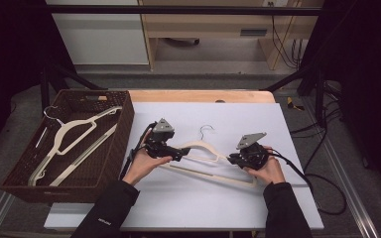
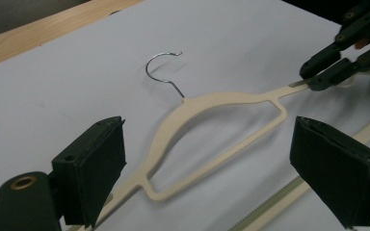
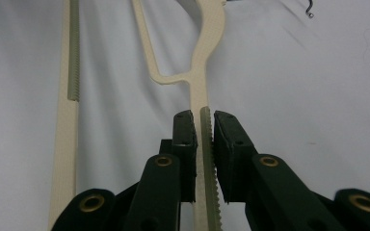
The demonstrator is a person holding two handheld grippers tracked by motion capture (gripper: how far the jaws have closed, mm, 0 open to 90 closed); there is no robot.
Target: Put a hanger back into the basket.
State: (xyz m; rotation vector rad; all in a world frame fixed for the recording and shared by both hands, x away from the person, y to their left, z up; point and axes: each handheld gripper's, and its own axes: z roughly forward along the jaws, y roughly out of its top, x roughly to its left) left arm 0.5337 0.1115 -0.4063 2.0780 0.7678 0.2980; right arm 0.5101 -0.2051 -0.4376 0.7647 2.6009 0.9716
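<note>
A cream plastic hanger (image 1: 203, 147) with a metal hook (image 1: 207, 130) lies on the white table top (image 1: 203, 198). My right gripper (image 1: 230, 158) is shut on the hanger's ribbed right arm (image 3: 200, 57), with both pads (image 3: 183, 130) pressed against the strip. My left gripper (image 1: 181, 153) stands open at the hanger's left shoulder. In the left gripper view the hanger (image 2: 212, 103) lies between and ahead of the wide-apart jaws of my left gripper (image 2: 209, 139), untouched by the pads. The right gripper (image 2: 325, 72) shows at the far end of the hanger.
A dark wicker basket (image 1: 124, 124) sits at the table's left and holds more cream hangers (image 1: 72, 134). A wooden edge (image 1: 198, 95) runs along the back of the table. A black cable (image 1: 322, 183) trails off to the right.
</note>
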